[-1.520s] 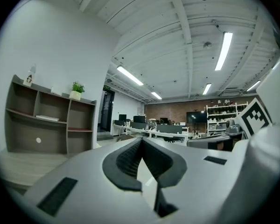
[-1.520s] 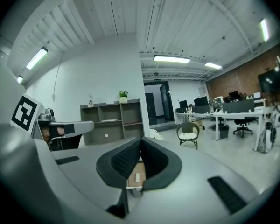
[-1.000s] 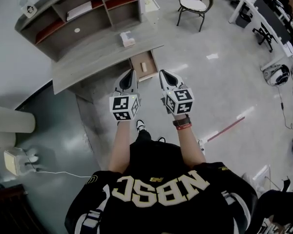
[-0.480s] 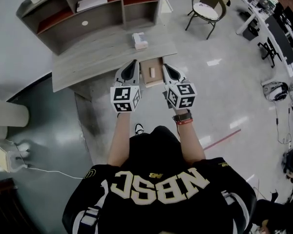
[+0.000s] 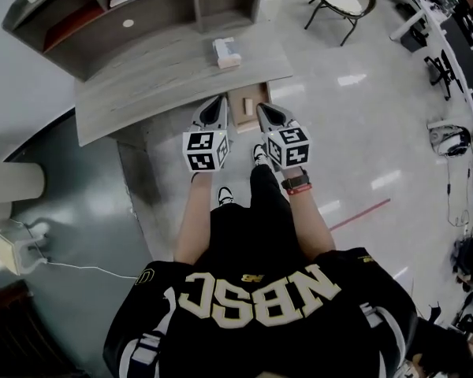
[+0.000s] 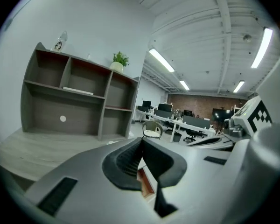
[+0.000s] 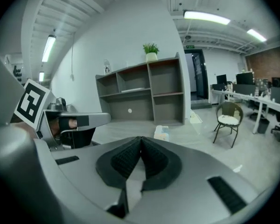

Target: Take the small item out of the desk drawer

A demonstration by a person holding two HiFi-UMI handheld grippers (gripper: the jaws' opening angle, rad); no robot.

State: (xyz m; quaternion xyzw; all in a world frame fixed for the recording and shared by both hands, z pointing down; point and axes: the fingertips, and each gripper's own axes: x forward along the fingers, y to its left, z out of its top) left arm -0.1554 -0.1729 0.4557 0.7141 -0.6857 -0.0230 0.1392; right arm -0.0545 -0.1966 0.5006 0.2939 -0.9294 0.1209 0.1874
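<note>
The left gripper (image 5: pixel 219 102) and right gripper (image 5: pixel 263 109) had jaws shut and empty. One needed opening before dipping into the open drawer (image 5: pixel 248 113) at twelve o'clock.

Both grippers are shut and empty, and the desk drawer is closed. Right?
No: the drawer is pulled open under the desk edge, as the head view shows. The left gripper and right gripper are shut and empty, as you say.

Open drawer (image 5: pixel 247 110) between left gripper (image 5: pixel 220 101), right gripper (image 5: pixel 262 106).
</note>
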